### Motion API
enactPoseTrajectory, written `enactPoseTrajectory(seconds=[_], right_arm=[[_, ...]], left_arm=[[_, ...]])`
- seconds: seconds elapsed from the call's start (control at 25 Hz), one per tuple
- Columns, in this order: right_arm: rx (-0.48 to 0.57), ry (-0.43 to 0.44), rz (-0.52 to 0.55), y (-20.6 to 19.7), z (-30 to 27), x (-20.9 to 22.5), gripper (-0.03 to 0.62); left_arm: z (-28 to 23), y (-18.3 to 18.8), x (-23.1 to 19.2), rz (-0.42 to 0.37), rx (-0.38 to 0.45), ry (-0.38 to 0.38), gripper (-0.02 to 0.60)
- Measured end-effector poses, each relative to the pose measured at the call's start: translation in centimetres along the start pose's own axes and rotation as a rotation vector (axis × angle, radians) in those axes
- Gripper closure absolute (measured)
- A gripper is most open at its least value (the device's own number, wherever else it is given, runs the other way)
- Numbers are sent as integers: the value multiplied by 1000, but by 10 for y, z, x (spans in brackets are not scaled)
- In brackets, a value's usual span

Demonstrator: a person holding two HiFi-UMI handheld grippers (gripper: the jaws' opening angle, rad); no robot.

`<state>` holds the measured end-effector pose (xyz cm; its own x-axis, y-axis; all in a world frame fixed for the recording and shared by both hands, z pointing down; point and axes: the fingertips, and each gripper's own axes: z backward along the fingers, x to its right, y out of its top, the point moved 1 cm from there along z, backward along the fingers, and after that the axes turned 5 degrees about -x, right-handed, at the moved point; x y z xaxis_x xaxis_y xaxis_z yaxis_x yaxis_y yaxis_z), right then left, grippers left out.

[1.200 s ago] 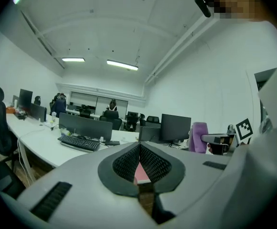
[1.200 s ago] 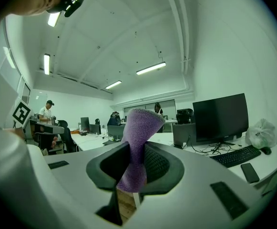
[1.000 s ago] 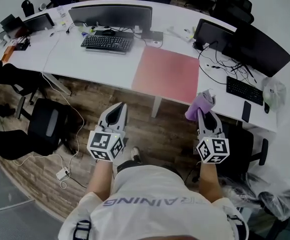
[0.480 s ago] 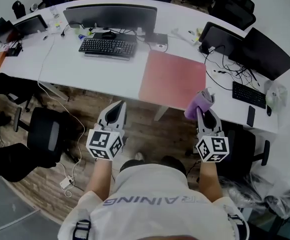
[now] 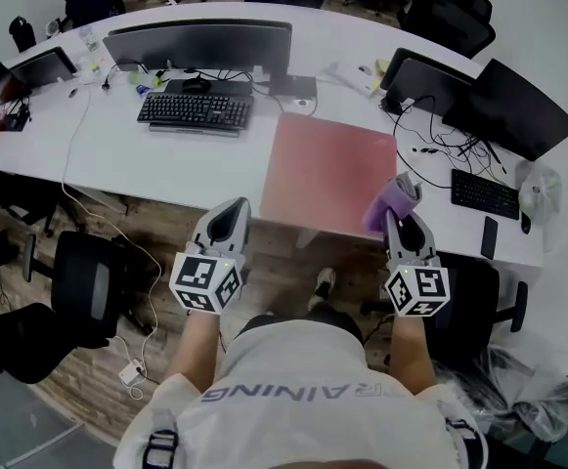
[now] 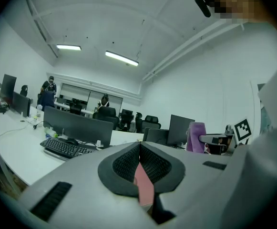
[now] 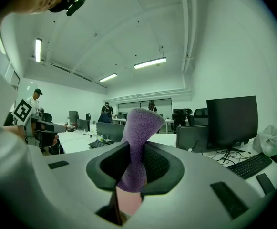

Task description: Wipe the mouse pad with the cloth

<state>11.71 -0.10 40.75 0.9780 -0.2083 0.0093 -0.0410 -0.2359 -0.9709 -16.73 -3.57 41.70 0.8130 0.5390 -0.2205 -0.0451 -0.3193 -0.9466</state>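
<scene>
So, nearest the person: the left tongs [image 5: 232, 215] are clenched on nothing, tips pressed together, with just a sliver of pink showing through the gap under them. The right tongs [image 5: 402, 221] are clamped on a fuzzy purple cloth [image 5: 392, 201], which pokes up out of the tips in a loose wad.

What could go wrong, I reckon: only a narrow bit of that cloth looks pinched, so dragging it over a grippy surface could pull it free or bunch it up instead of wiping flat. A wide sweep to the right could also snag the black cables [image 5: 422, 140] lying just off that side.

The big pinkish-red square mouse pad [image 5: 327, 164] lies flat on the white curved desk [image 5: 137, 130], ahead of both tongs and nearer the right one. From the head view the cloth sits by the pad's near right corner, apparently held up off it, not wiping yet.
</scene>
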Motion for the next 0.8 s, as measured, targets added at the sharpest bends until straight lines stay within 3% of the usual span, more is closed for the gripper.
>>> enactPoseTrajectory(seconds=[0.44, 0.8], right_arm=[[1, 29, -39, 15, -78, 119, 499], [-42, 28, -69, -1, -123, 211, 499]], left_arm=[[-130, 31, 32, -21, -21, 27, 551], [-221, 34, 59, -18, -46, 45, 551]])
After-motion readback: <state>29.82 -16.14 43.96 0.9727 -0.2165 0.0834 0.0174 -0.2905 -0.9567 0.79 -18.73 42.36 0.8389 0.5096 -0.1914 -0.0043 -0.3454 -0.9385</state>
